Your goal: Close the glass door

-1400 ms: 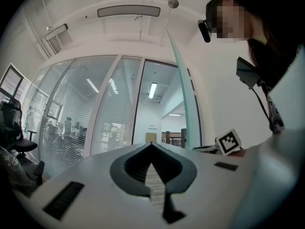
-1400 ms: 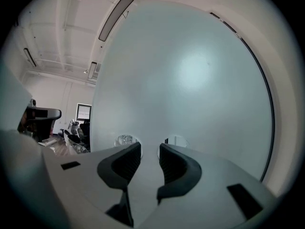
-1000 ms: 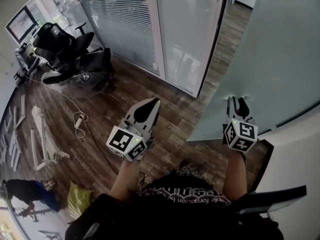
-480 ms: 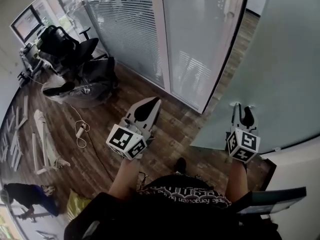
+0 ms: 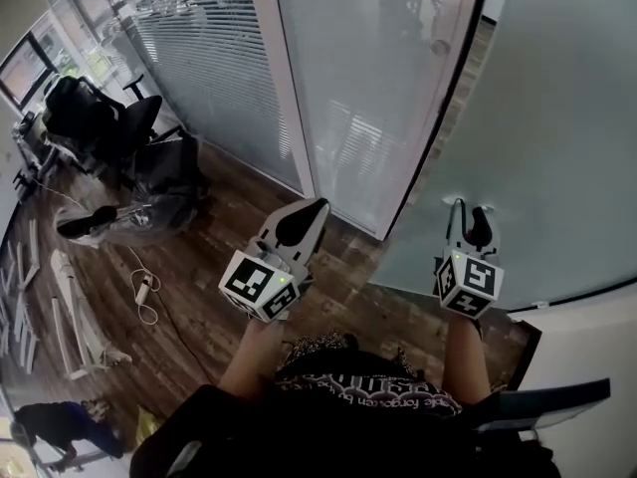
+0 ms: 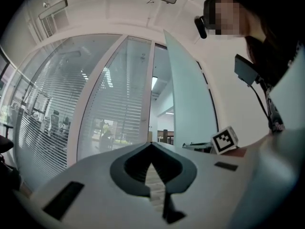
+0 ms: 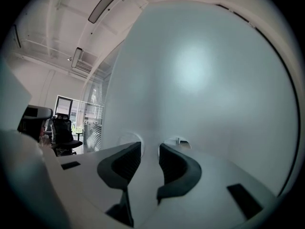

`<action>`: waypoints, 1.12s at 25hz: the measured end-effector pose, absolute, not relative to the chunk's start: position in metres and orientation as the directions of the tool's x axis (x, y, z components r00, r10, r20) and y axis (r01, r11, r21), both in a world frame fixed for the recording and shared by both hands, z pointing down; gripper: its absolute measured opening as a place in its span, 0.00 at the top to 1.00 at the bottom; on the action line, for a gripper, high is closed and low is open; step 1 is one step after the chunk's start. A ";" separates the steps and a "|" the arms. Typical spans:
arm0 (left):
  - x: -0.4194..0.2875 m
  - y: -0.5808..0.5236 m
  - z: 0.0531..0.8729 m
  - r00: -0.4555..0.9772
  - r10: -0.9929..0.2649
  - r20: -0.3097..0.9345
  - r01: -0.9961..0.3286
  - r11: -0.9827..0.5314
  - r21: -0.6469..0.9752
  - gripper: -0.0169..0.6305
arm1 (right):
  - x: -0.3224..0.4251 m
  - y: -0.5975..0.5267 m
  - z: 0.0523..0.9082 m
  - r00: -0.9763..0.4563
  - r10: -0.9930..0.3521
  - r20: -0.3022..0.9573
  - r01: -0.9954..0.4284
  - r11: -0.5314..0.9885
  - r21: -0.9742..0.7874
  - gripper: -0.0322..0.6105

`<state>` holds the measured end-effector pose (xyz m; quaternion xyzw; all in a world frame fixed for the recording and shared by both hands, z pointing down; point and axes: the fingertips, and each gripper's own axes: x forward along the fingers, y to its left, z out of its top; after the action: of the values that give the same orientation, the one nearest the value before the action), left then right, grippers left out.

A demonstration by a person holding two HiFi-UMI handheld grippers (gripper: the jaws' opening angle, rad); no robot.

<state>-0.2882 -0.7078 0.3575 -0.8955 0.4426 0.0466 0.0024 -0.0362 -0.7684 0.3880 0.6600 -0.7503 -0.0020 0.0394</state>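
Glass door (image 5: 542,137): standing ajar at right, narrow gap remaining beside fixed glass panel (image 5: 378,88); closing seemingly well along, latching outstanding. Right gripper (image 5: 468,212): jaws apart, tips pressing door face. Left gripper (image 5: 315,207): jaws together, carrying nothing.

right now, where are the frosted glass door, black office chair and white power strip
frosted glass door (image 5: 557,118): head view, middle of the pane
black office chair (image 5: 85,118): head view, backrest
white power strip (image 5: 142,289): head view, its body

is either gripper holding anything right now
Nothing is held. The right gripper has open jaws, tips at the glass door; the left gripper is shut, empty.
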 end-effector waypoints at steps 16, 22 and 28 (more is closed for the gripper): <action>-0.263 -0.921 0.352 0.738 -0.664 -0.118 -0.664 -0.746 0.048 0.97 | -0.008 -0.917 0.388 -0.017 -0.999 0.043 -1.000 0.017 0.015 0.78; -0.250 -0.970 0.350 0.761 -0.638 -0.120 -0.637 -0.769 0.054 0.97 | 0.005 -0.953 0.387 0.018 -0.999 0.045 -1.000 -0.017 0.014 0.78; -0.238 -0.991 0.357 0.799 -0.594 -0.097 -0.593 -0.804 0.039 0.97 | 0.010 -0.973 0.385 0.042 -0.998 0.038 -0.999 -0.041 0.017 0.78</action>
<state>-0.2375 -0.9906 0.3574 -0.9483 0.3130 0.0525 -0.0034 0.0097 -0.9728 0.3852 0.7214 -0.6922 0.0078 0.0193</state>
